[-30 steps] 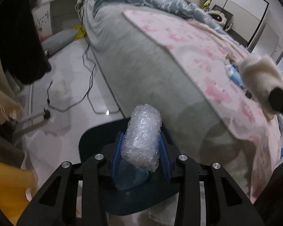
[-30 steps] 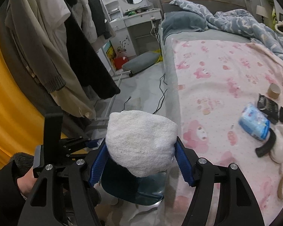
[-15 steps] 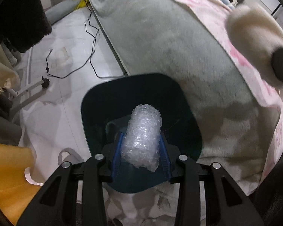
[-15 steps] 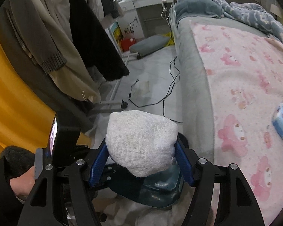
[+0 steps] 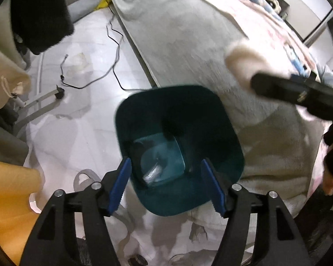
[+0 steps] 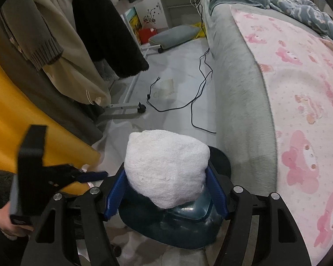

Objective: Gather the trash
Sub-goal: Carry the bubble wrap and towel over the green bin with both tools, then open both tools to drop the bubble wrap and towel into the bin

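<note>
In your left wrist view, your left hand-held gripper (image 5: 166,181) hangs over the dark teal bin (image 5: 213,115); its jaws have just been opening and nothing sits between the blue pads. A pale clear scrap (image 5: 154,173) lies on the bin's bottom, too dim and blurred to name for certain. Your right hand-held gripper (image 5: 250,75) crosses the upper right as a smeared black bar with a blurred white wad (image 5: 239,59) at its tip. The grey bed side (image 5: 188,33) stands just behind the bin, and a black cable (image 5: 115,51) trails over the floor.

In your right wrist view, that gripper's pads press both sides of the white wad, which hides much of the bin below. Hanging clothes (image 6: 66,33) crowd the left; the left gripper shows only partly at the left edge
</note>
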A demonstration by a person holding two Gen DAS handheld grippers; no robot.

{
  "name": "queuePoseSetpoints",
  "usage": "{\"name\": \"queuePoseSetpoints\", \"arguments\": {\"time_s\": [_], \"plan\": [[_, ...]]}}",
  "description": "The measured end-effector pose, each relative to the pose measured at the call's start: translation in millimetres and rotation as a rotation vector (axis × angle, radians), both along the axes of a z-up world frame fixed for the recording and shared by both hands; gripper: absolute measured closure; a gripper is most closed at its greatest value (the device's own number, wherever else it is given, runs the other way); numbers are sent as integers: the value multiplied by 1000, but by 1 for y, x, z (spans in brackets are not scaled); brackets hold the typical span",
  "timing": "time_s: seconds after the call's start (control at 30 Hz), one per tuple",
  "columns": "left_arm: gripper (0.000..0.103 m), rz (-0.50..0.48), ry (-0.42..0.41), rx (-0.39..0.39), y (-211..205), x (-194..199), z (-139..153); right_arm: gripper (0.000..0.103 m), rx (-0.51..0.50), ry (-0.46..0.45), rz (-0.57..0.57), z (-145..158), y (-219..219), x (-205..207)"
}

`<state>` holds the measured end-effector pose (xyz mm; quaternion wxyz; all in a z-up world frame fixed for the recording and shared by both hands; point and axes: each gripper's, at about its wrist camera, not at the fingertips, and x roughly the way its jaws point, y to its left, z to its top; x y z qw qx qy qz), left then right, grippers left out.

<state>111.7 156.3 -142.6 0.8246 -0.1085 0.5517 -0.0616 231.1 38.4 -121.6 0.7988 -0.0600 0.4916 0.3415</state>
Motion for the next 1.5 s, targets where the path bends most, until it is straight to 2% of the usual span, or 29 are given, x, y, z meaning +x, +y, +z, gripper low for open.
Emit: {"name": "queuePoseSetpoints", "arguments": {"time_s": [0.1,0.37,0.6,0.8,0.93,1.17,1.33,1.5], "plan": [[26,12,-51,25,5,-5,14,34,-16,12,6,-7,6,1],[26,78,-205,51,24,-15,54,34,-91,45,15,-33,19,7],[25,147,-329,10,34,-19,94,34,-184,75,28,-66,23,9],[20,159,-440,39,36,-26,124,34,-235,98,43,-87,25,7],[20,151,-480,66,34,-28,132,34,-267,118,63,-103,29,5],[18,140,-538,67,30,-30,144,34,-304,160,91,-123,30,-2],[17,140,-572,66,23,-31,151,33,-285,166,97,-121,28,-4],[14,143,-604,44,15,-27,162,23,-246,134,113,-106,29,-9]]}}
